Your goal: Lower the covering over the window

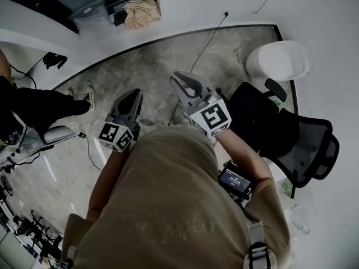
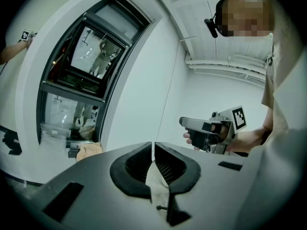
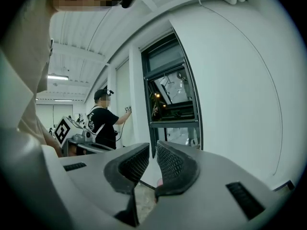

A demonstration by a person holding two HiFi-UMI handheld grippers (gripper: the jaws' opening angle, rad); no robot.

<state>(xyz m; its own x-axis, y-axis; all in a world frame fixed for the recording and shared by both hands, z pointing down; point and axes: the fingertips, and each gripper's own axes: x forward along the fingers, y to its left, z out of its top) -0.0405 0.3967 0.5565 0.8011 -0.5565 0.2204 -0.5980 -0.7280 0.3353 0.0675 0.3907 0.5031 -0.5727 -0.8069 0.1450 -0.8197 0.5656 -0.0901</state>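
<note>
Curved white wall [image 2: 139, 80] ahead: my left gripper [image 2: 153, 145] is clenched tight, and my right gripper [image 3: 152, 145] stands slightly parted and empty. Dark-framed window [image 3: 172, 95] rises straight beyond the right jaws, up-left of the left ones.

Both the left gripper [image 2: 153, 146] and the right gripper [image 3: 152, 150] are shelled in matt grey plastic; their jaws are lined with black, finely ribbed, rubber-like pads [image 3: 173, 166]. Beyond the fingertips, a glossy glass window [image 2: 93, 56] is held in a dark smooth frame [image 2: 72, 88] within a matt white wall [image 2: 139, 90].
</note>
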